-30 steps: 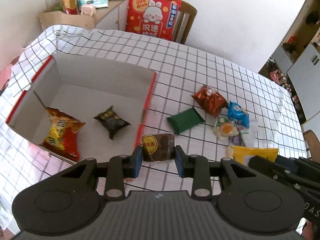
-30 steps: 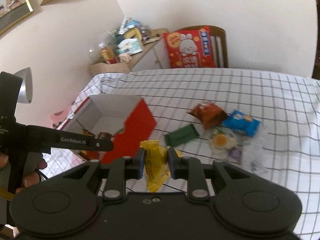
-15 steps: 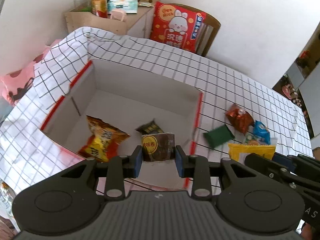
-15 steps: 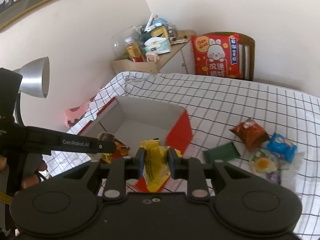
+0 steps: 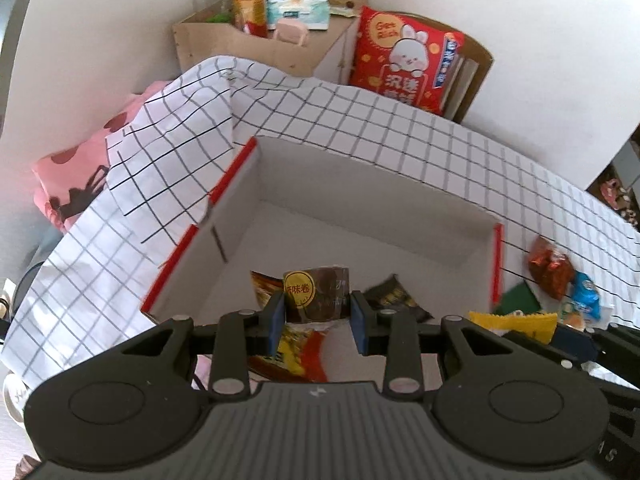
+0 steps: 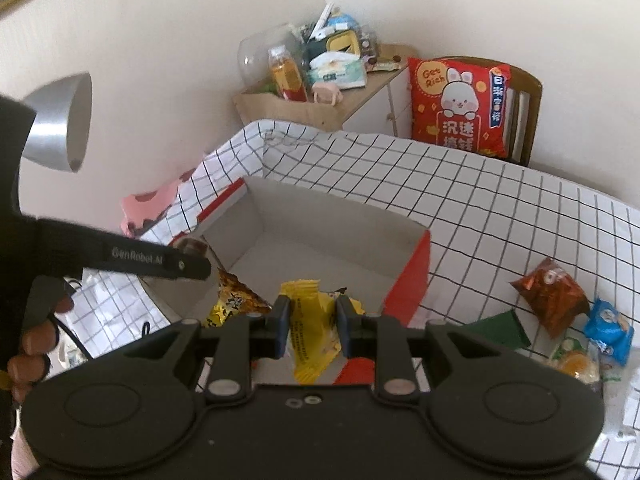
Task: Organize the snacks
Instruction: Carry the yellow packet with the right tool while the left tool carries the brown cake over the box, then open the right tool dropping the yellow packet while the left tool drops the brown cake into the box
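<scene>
An open cardboard box [image 5: 360, 184] with red outer sides sits on the checked tablecloth. My left gripper [image 5: 318, 316] is shut on a brown snack pack with a yellow round label [image 5: 318, 292], held over the box's near part. Below it in the box lie a red-yellow chip bag [image 5: 296, 354] and a small black packet [image 5: 394, 298]. My right gripper [image 6: 312, 320] is shut on a yellow wrapped snack [image 6: 310, 332], held above the box's [image 6: 340, 216] near right corner. The left gripper [image 6: 188, 264] shows in the right wrist view over the box's left side.
Loose snacks lie on the cloth right of the box: an orange-brown packet [image 6: 550, 292], a blue packet [image 6: 608, 330], a dark green packet [image 6: 498, 326] and an egg-printed packet [image 6: 576, 362]. A chair with a red rabbit cushion [image 6: 460, 108] and a cluttered cabinet [image 6: 308, 92] stand beyond the table.
Both grippers have moved left across the table from beside the loose snacks to over the box, each still holding its snack.
</scene>
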Demonstrator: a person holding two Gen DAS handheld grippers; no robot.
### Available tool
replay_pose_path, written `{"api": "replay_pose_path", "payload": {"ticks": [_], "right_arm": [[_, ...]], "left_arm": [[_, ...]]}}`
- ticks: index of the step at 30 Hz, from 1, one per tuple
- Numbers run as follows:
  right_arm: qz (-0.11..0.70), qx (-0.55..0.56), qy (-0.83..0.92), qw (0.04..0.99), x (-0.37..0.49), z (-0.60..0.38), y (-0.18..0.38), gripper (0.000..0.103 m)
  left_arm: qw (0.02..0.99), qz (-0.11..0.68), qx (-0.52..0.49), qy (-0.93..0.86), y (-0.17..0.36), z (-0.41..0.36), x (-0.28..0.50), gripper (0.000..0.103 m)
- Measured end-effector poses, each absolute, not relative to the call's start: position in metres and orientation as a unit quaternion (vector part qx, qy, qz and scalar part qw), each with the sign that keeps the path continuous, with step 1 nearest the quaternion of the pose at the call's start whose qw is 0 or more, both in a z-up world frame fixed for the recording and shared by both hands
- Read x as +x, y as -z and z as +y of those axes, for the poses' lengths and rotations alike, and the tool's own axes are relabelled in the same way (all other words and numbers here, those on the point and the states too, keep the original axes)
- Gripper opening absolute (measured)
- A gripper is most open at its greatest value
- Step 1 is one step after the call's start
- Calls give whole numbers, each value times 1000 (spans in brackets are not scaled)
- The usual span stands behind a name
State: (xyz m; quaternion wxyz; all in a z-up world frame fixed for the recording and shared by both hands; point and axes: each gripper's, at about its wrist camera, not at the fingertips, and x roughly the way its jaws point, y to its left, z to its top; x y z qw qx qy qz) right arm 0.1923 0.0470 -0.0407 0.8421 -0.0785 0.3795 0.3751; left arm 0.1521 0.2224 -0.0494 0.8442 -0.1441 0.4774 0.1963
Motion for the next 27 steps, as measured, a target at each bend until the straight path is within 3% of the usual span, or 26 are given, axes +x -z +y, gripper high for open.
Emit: {"api": "replay_pose_path", "payload": {"ticks": [11, 27], "right_arm": [[408, -106, -375, 826, 212, 89, 74, 23], [441, -141, -360, 810, 232, 116, 112, 25]], "left_arm": [[822, 503, -143, -225, 89, 261, 175, 33], [802, 539, -132, -220, 132, 258, 205, 33]]}}
